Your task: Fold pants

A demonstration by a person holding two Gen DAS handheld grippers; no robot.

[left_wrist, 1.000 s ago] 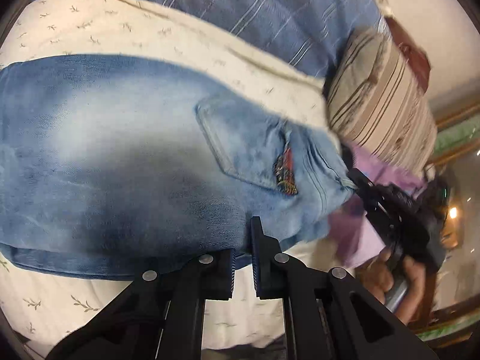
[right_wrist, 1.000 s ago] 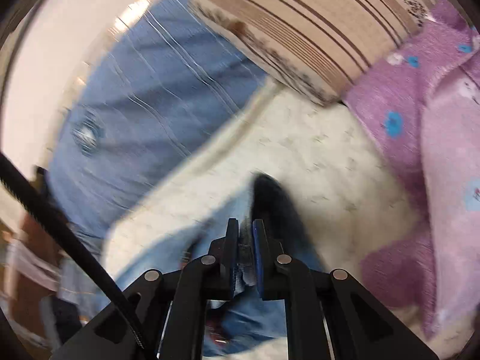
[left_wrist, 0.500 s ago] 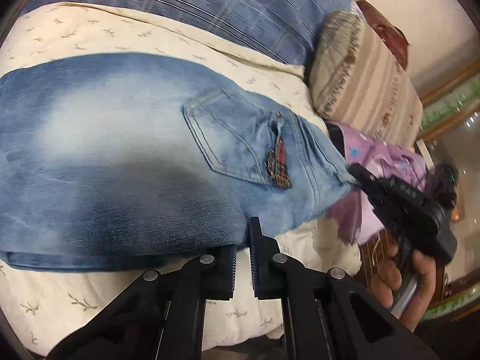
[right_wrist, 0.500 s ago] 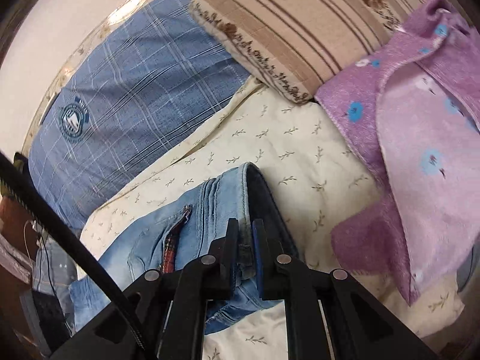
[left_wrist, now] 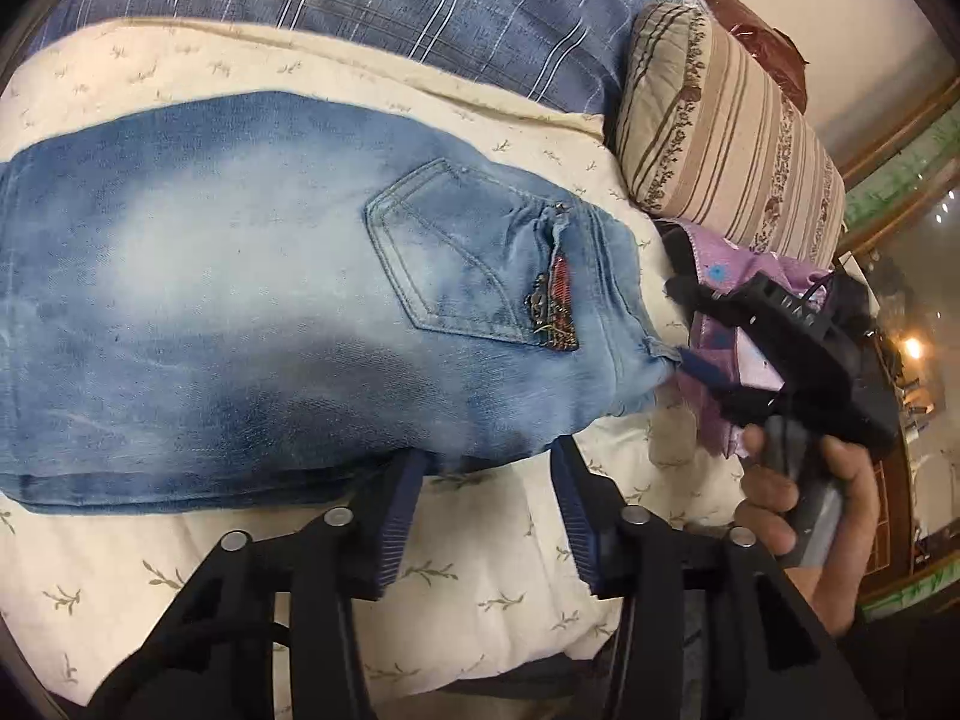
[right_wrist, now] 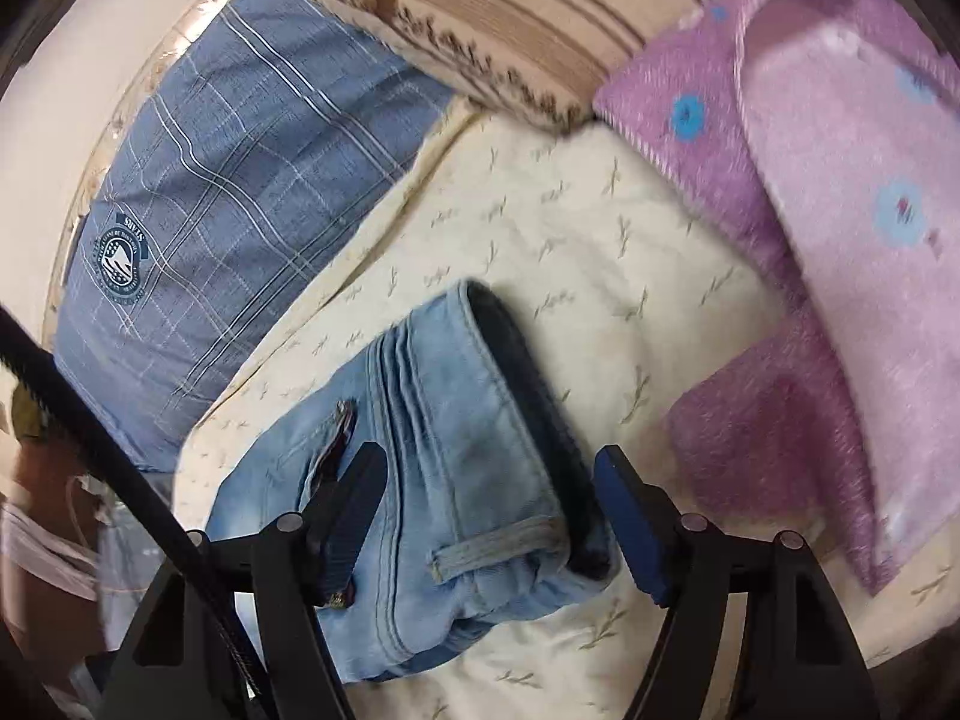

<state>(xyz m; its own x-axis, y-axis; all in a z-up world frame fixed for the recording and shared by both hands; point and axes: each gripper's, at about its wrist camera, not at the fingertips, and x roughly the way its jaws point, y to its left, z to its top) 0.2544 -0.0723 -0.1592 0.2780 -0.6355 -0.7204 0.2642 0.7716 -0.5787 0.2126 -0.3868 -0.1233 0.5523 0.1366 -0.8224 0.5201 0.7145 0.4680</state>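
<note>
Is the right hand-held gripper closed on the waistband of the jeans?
No. The right hand-held gripper is open, its jaws standing apart on either side of the jeans waistband.

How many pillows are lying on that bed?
2. A blue plaid pillow lies along the far edge of the bed, beyond the jeans. A beige striped pillow sits beside it, next to the purple blanket. More may be hidden outside these views.

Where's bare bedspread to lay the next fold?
Bare bedspread lies between the jeans, striped pillow and purple blanket. A narrower strip runs along the jeans' near edge. Crowded: the blue cushion behind the jeans.
</note>
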